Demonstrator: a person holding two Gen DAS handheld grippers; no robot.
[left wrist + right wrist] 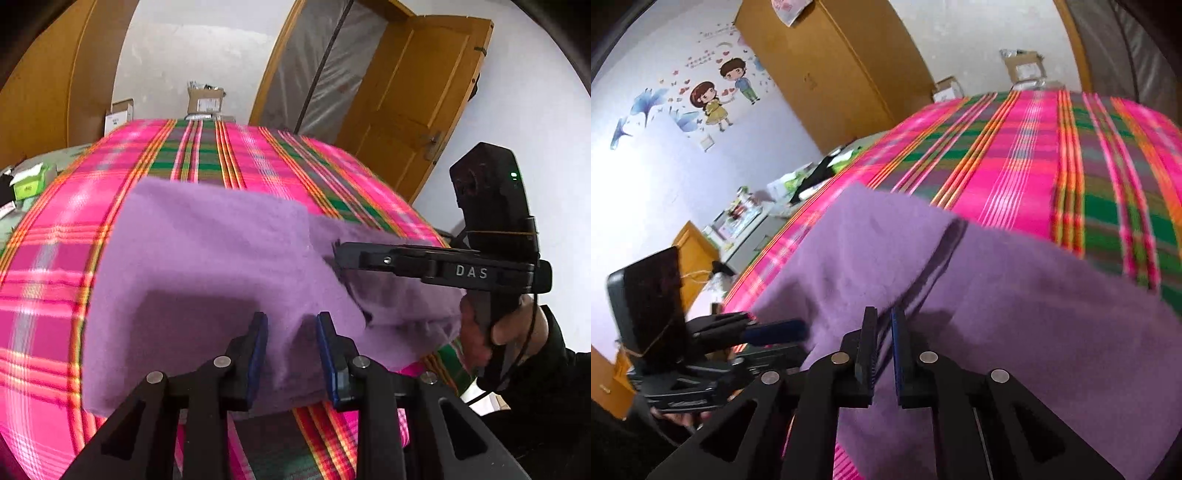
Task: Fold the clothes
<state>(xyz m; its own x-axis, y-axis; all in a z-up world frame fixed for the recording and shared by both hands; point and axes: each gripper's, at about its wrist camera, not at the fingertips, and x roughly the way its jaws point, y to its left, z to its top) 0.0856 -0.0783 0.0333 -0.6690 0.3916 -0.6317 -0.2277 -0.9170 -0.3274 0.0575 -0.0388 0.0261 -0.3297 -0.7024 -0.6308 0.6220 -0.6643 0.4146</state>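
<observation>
A purple fleece cloth (203,251) (1034,314) lies partly folded on a bed with a pink plaid cover (44,295) (1015,147). My left gripper (293,347) stands at the cloth's near edge. Its blue pads are apart, with loose cloth lying between them. From the right wrist view the left gripper (798,328) sits low at the cloth's left edge. My right gripper (883,339) has a narrow gap between its pads, and a fold of the cloth runs into it without being pinched. In the left wrist view the right gripper (338,254) reaches in from the right, its tip against the cloth.
A hand (498,325) holds the right gripper's handle. A wooden door (417,110) stands open beyond the bed's far right. Cardboard boxes (205,99) sit past the far end. A wardrobe (831,66) and a cluttered bedside table (746,218) line the left wall.
</observation>
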